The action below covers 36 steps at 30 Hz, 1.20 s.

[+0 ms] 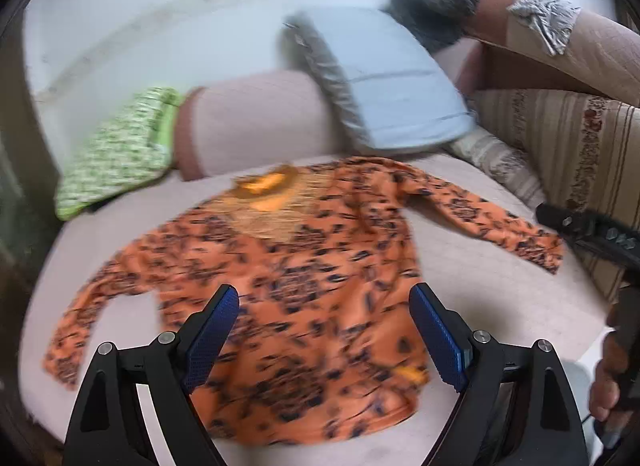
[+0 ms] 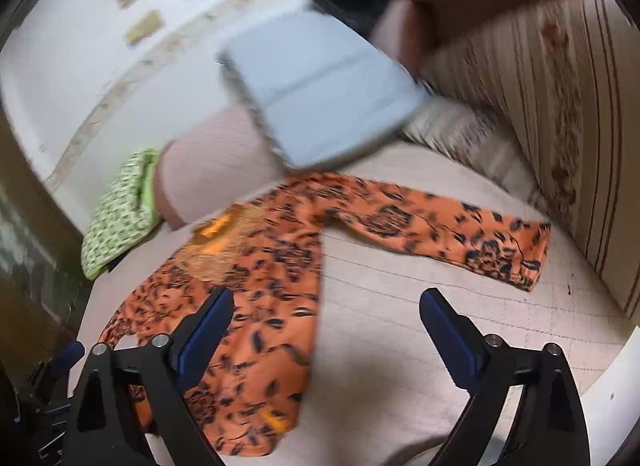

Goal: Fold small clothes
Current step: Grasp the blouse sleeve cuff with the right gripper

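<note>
Fingers of left gripper (image 1: 324, 298) spread wide, nothing between them, poised above orange patterned top (image 1: 280, 286). Right gripper (image 2: 326, 302) likewise wide apart, empty, over bare bed cover (image 2: 400, 306) beside top's body. Top lies flat on bed, both sleeves spread outward, neckline toward pillows (image 1: 248, 121).

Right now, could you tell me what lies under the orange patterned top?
The orange patterned top lies spread on the pale quilted bed cover. Whatever the fabric covers is hidden.
</note>
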Tool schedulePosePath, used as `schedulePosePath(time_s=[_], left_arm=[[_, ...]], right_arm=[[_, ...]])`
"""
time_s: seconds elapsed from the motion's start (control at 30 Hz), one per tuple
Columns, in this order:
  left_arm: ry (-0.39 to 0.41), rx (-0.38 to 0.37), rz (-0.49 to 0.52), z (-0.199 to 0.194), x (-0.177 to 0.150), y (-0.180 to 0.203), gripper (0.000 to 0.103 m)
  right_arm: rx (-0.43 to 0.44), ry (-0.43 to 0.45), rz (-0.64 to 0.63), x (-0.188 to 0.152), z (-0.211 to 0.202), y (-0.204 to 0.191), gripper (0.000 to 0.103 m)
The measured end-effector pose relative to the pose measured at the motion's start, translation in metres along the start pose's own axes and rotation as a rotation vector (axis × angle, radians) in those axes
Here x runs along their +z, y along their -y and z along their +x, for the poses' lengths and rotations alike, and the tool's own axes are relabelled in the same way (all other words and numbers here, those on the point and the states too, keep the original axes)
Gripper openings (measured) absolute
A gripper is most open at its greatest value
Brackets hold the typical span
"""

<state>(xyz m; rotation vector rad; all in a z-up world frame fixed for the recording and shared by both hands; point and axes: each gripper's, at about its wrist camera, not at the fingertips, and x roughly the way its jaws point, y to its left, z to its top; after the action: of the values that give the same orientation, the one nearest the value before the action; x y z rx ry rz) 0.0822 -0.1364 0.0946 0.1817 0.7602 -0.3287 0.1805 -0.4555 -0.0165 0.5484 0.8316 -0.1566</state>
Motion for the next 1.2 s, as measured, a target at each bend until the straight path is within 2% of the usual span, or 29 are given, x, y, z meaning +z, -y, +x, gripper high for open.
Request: schedulePosePath(time_s=[0.07, 0.17, 0.23, 0.33, 0.4, 0.43, 0.57, 0.6, 0.63, 0.67, 0.73, 0.8, 0.9, 0.97, 1.07, 1.13, 1.2], left_arm=[[-0.031, -0.061, -0.007, 0.025, 0.014, 0.004, 0.087], [-0.08, -0.104, -0.028, 0.063, 0.033, 0.012, 0.087], [-0.095, -0.111, -0.034, 0.082, 0.041, 0.017, 0.087], [-0.116, -0.125, -0.036, 0.107, 0.045, 0.018, 0.087], [-0.125, -0.126, -0.033, 0.119, 0.043, 0.019, 0.087], [-0.132, -0.126, -0.032, 0.124, 0.041, 0.019, 0.087], [-0.148, -0.128, -0.037, 0.134, 0.034, 0.005, 0.087], [-0.15, -0.128, -0.04, 0.136, 0.032, -0.002, 0.087], [-0.145, -0.123, -0.043, 0.134, 0.027, -0.002, 0.087], [-0.146, -0.121, -0.048, 0.135, 0.025, -0.007, 0.087], [-0.142, -0.128, -0.073, 0.133, 0.019, -0.016, 0.087], [-0.142, -0.144, -0.105, 0.129, 0.016, -0.028, 0.087], [-0.138, -0.186, -0.16, 0.121, 0.015, -0.053, 0.087], [-0.127, -0.207, -0.187, 0.115, 0.017, -0.072, 0.087], [-0.111, -0.26, -0.229, 0.109, 0.024, -0.107, 0.087], [-0.098, -0.297, -0.272, 0.106, 0.03, -0.136, 0.087], [-0.086, -0.325, -0.333, 0.106, 0.03, -0.171, 0.087]], right_arm=[[-0.011, -0.032, 0.053, 0.009, 0.016, 0.03, 0.086], [-0.093, -0.048, 0.171, 0.023, 0.03, 0.086, 0.078], [-0.184, -0.058, 0.245, 0.03, 0.04, 0.132, 0.077], [-0.301, -0.11, 0.324, 0.033, 0.062, 0.182, 0.066], [-0.341, -0.165, 0.403, 0.028, 0.08, 0.213, 0.062], [-0.359, -0.183, 0.421, 0.025, 0.088, 0.223, 0.058], [-0.405, -0.225, 0.447, 0.017, 0.113, 0.231, 0.057], [-0.442, -0.213, 0.41, 0.018, 0.116, 0.226, 0.057], [-0.476, -0.224, 0.371, 0.019, 0.12, 0.219, 0.043], [-0.507, -0.223, 0.335, 0.02, 0.123, 0.212, 0.01], [-0.454, -0.225, 0.341, 0.024, 0.121, 0.206, 0.008], [-0.404, -0.171, 0.314, 0.033, 0.105, 0.184, 0.007], [-0.319, -0.067, 0.196, 0.048, 0.072, 0.123, 0.007], [-0.253, -0.006, 0.092, 0.056, 0.054, 0.072, 0.007], [-0.092, 0.077, -0.104, 0.056, 0.026, -0.023, 0.007], [0.035, 0.083, -0.223, 0.053, 0.025, -0.08, 0.007], [0.143, 0.051, -0.357, 0.029, 0.028, -0.142, 0.007]])
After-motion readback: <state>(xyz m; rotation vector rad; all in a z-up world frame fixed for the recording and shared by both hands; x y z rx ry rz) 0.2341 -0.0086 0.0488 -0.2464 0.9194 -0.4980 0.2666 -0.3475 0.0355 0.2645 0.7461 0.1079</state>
